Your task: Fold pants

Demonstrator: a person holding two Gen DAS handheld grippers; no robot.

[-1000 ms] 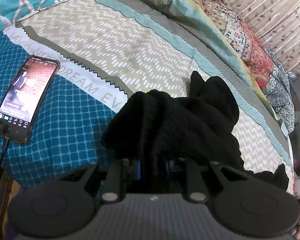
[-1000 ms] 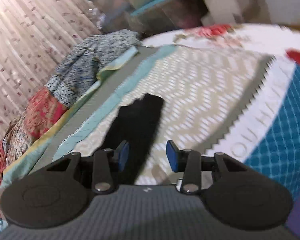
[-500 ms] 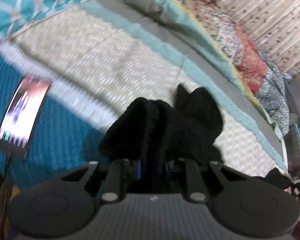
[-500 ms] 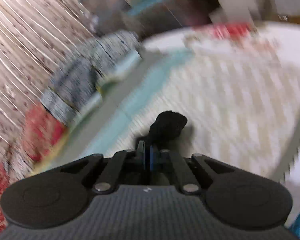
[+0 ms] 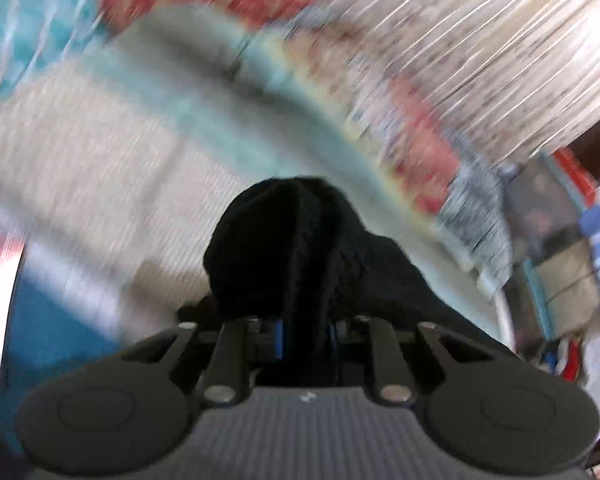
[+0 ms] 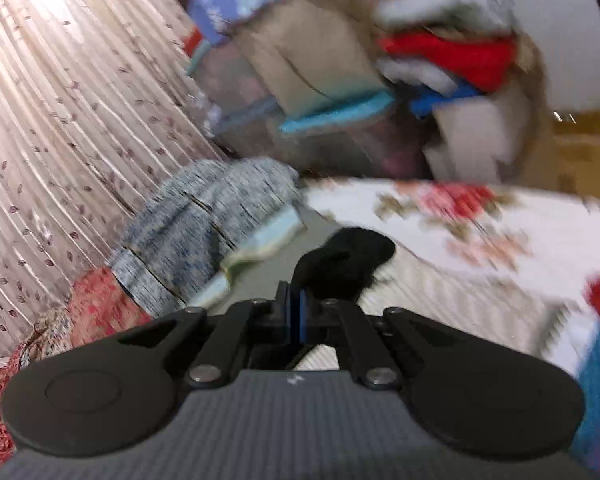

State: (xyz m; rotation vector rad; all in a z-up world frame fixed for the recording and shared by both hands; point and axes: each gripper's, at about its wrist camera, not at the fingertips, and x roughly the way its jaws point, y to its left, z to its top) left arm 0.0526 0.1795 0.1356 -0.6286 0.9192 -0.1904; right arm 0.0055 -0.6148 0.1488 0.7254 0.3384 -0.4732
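Between the blue pads of our left gripper sits a thick bunch of the black pants; the jaws stand only a little apart, pressed on the cloth, which mounds up in front of the fingers and falls away to the right. Our right gripper has its blue pads brought together almost flush, pinching a thin edge of the same black pants, and a small dark wad of fabric pokes out just beyond and to the right of the fingertips. Under both grippers lies the bedspread, cream with a zigzag print and a teal band along its edge, much blurred in the left wrist view. Past it we see a patchwork quilt in grey-blue and red bunched along the bed's far side, touching a pleated curtain with a leaf print. Beyond the bed, boxes and plastic bins are piled, with red cloth on top.
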